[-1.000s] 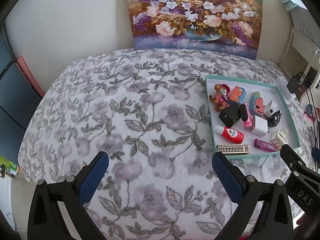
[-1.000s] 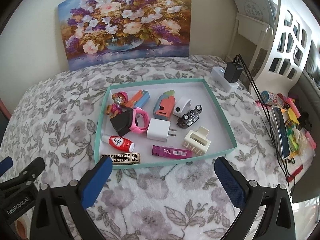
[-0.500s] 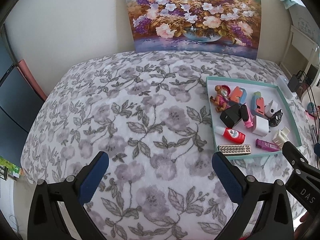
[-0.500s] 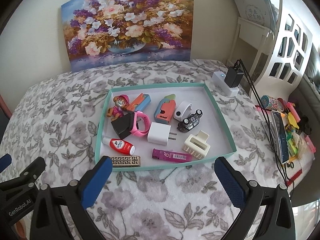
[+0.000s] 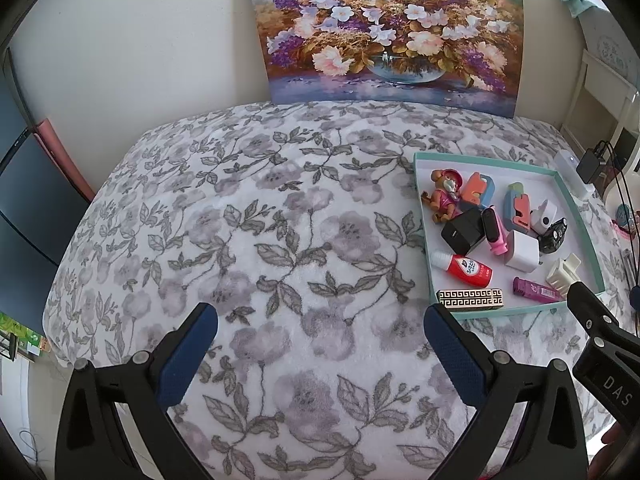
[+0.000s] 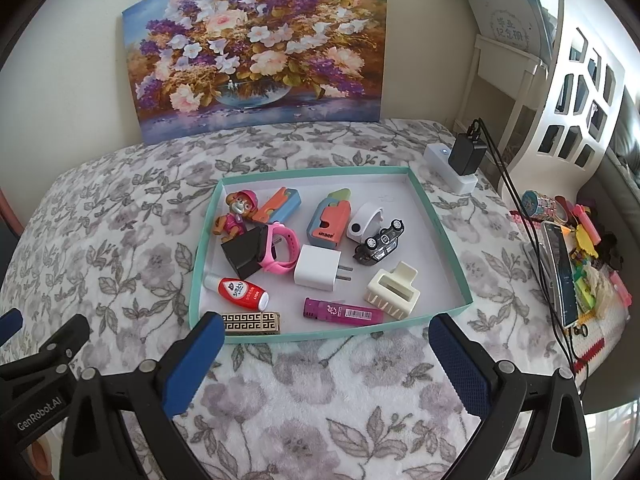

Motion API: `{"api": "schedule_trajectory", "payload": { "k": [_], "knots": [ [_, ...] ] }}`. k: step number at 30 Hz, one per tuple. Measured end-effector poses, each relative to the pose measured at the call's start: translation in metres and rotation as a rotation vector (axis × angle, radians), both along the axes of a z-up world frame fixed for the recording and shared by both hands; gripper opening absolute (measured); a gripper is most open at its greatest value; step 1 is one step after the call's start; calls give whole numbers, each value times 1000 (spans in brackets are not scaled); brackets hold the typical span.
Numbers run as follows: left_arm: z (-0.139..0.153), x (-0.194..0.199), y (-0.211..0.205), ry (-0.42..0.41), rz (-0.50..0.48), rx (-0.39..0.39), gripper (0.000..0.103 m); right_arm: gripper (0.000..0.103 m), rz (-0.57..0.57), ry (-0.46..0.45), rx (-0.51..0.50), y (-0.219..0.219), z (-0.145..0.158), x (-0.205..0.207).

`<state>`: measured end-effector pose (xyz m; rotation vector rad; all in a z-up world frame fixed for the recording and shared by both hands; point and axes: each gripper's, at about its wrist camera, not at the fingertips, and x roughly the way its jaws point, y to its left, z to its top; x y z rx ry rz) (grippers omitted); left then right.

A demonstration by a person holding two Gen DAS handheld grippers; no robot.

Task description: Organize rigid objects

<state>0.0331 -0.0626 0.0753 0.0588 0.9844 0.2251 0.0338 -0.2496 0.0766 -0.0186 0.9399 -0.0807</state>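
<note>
- Both claws stand wide open and hold nothing: the right claw (image 6: 322, 344) hovers over the flowered blanket (image 6: 120, 216) just short of the tray's near rim, and the left claw (image 5: 318, 338) hangs over bare blanket well to the left of the tray.
- On the bed, the shallow teal tray (image 6: 440, 220) holds all the small things; from the right claw it sits at twelve o'clock, from the left claw at about two o'clock.
- Nearest the right claw, along the near rim, lie a patterned gold-and-black bar (image 6: 251, 322) at about eleven o'clock and a purple tube (image 6: 342, 312) at twelve.
- Behind them sit a red bottle (image 6: 239, 292), a white charger (image 6: 319, 267), a cream hair clip (image 6: 394, 290), a black charger (image 6: 244, 254) touching a pink watch (image 6: 280, 254), a toy dog (image 6: 234, 216) and a toy car (image 6: 380, 242).
- All look light and stiff, so a modest squeeze should do.
- I judge the round bottle and glossy tube likely to roll or slip; take them across the middle of the body.
- The white charger is best gripped on its flat sides, clear of the prongs.
- The hair clip may spring open; grip its closed spine.
</note>
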Motion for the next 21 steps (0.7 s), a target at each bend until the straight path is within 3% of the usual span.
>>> {"api": "schedule_trajectory", "payload": {
  "k": [21],
  "knots": [
    [-1,1,3,6,8,-18,103,103,2,6,0,0,-2,2]
  ]
}}
